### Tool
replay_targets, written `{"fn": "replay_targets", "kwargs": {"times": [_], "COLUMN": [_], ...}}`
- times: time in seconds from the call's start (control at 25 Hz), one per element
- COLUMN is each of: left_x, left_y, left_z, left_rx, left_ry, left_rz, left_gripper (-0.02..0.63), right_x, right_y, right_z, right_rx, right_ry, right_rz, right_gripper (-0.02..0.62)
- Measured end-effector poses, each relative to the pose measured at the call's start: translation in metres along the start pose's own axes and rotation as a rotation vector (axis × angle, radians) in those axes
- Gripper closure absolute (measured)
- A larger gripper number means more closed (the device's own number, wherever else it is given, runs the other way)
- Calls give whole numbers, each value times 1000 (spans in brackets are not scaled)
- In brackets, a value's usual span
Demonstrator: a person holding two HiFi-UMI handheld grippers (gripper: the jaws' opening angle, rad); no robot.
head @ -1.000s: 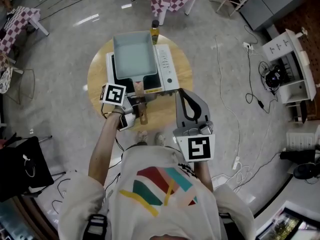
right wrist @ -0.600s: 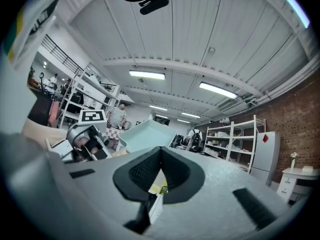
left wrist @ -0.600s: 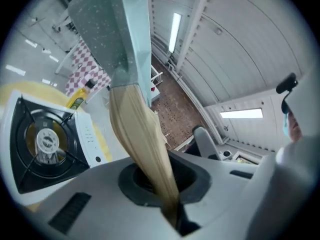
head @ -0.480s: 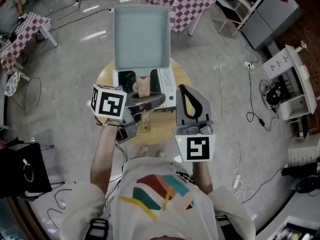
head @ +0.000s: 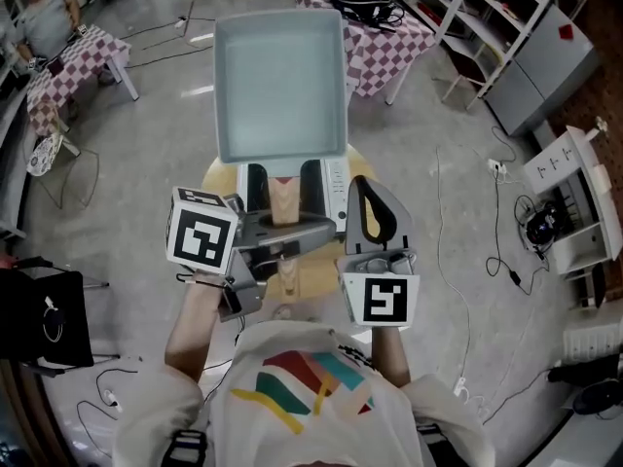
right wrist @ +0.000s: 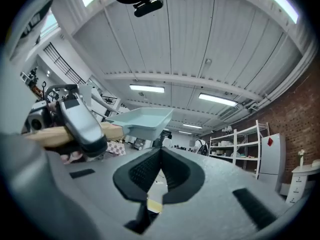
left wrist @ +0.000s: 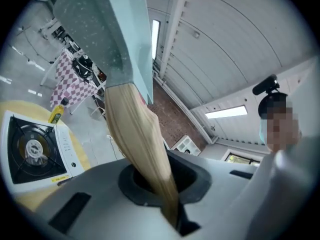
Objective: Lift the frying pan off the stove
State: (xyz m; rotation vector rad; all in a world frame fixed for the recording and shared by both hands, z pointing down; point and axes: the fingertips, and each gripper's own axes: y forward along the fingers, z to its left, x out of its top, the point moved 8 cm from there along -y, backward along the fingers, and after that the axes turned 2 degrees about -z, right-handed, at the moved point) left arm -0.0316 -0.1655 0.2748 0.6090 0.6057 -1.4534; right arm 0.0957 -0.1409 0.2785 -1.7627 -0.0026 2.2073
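Note:
The square pale-teal frying pan (head: 280, 86) hangs high in the air, well above the white single-burner stove (head: 325, 181). My left gripper (head: 292, 230) is shut on the pan's wooden handle (head: 282, 200). In the left gripper view the handle (left wrist: 137, 139) runs up from between the jaws to the pan (left wrist: 107, 34), and the stove (left wrist: 32, 146) lies far below with its burner bare. My right gripper (head: 364, 191) is shut with nothing in it, held just right of the handle. Its own view shows the pan (right wrist: 142, 120) to the left.
The stove stands on a small round wooden table (head: 219, 175), and a yellow bottle (left wrist: 58, 111) stands at the table's far edge. Tables with checkered cloths (head: 384, 27), white shelving (head: 574, 178) and cables on the floor surround it. A black bag (head: 39, 319) sits at the left.
The pan was resting on the stove a second ago; my left gripper has raised it by the handle, high toward the camera. The right gripper has barely moved.

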Motion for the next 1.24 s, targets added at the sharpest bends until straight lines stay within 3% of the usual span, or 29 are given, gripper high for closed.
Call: {"fn": "replay_targets", "kwargs": {"times": [0.16, 0.52, 1.24], "left_x": [-9, -21, -22], "left_y": [-8, -12, -10], "left_z": [-10, -18, -17], "left_rx": [10, 75, 74], "left_ry": [-43, -33, -2], "left_rz": [-4, -12, -45], "left_gripper": [600, 600, 598], "right_x": [0, 1, 4], "right_y": [-3, -7, -11], "right_z": [-1, -2, -2], "right_rx": [2, -7, -15], "right_ry": [1, -17, -13], "right_rz": [-2, -23, -16], "right_gripper": [597, 597, 598]}}
